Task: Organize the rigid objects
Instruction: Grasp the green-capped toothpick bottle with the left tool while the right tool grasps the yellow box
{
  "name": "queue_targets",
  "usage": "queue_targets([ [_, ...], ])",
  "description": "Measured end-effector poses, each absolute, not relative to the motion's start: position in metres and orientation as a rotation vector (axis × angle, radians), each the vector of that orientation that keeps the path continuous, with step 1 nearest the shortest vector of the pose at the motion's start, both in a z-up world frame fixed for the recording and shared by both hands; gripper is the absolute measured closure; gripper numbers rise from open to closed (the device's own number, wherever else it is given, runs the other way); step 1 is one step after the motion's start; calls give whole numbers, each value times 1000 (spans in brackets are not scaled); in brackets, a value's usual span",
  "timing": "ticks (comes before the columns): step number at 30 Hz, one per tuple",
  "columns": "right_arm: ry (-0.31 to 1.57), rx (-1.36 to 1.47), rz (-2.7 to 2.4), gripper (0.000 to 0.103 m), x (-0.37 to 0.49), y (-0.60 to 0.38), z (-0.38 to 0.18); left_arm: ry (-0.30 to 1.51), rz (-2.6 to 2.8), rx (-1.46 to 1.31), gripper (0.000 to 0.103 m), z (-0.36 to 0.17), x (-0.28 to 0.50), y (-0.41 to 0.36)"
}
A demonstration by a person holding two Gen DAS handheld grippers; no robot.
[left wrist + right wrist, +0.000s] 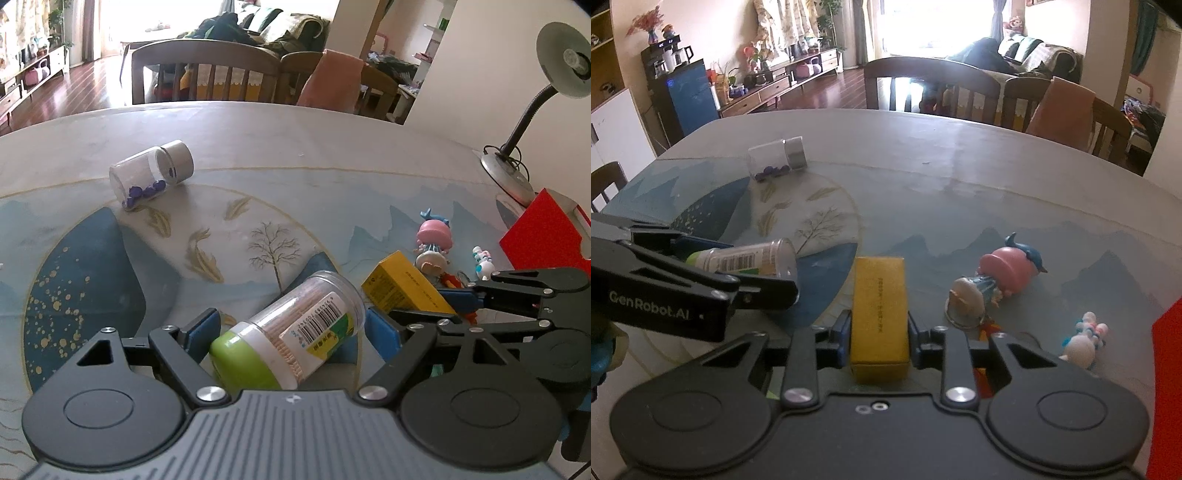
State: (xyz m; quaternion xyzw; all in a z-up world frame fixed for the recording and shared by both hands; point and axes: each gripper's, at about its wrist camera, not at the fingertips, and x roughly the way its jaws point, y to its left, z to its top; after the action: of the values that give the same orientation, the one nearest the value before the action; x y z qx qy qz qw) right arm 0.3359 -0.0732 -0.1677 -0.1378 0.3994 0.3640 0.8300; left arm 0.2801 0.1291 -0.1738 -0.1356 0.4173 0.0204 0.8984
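Note:
My left gripper (293,326) is open around a clear toothpick jar with a green lid (291,334), which lies on its side between the fingers; a gap shows on each side. It also shows in the right wrist view (753,260). My right gripper (877,330) is shut on a yellow box (880,314), also in the left wrist view (400,286). A clear jar with a grey cap and blue beads (151,173) lies on its side far left.
A pink-haired doll figure (997,280) and a small white beaded toy (1084,339) lie right of the box. A red box (546,232) and a desk lamp (517,162) stand at the right edge. Chairs (931,85) line the table's far side.

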Motion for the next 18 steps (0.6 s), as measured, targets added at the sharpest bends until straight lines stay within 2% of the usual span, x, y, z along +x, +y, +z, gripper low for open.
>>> queue_targets([
  [18,800,-203,756,75,293,-112,-104,845,70,-351,18,-129,250,126],
])
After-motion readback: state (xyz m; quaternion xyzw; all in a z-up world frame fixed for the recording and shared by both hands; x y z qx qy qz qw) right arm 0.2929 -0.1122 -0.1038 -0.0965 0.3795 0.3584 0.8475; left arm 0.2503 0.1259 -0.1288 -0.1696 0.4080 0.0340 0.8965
